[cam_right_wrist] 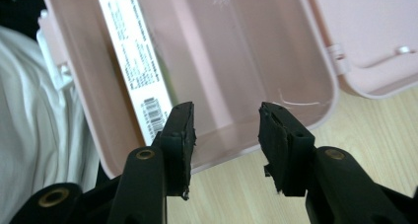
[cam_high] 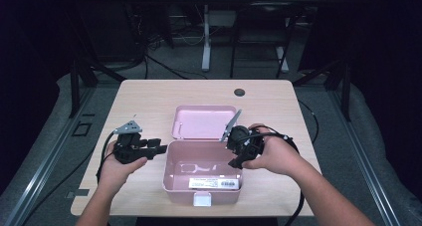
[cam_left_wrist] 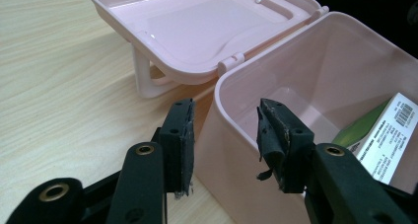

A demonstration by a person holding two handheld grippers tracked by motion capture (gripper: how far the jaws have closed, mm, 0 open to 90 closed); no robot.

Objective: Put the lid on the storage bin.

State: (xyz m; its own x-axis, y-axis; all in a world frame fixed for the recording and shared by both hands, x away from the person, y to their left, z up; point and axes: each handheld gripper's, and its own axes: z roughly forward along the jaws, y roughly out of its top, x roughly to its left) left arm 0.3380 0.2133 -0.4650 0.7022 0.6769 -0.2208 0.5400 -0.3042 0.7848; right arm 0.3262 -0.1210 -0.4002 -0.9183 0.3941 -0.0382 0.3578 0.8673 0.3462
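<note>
Box [cam_high: 201, 178], pink and lid-open, sits mid-desk between my tongs. Left tongs [cam_high: 158, 148] gape wide astride its left wall, gripping nothing; right tongs [cam_high: 238, 162] hang wide and empty over its right rim. Pinching one wall alone could tip it, spilling the carton [cam_high: 215, 183] inside.

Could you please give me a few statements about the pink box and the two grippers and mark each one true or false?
1. The pink box has its lid open. True.
2. A carton lies inside the box. True.
3. The right gripper is clamped on the carton. False: its jaws are open with nothing between them.
4. The left gripper is beside the box's left wall. True.
5. The lid lies detached on the floor. False: it is hinged to the box and lies back on the table.
</note>
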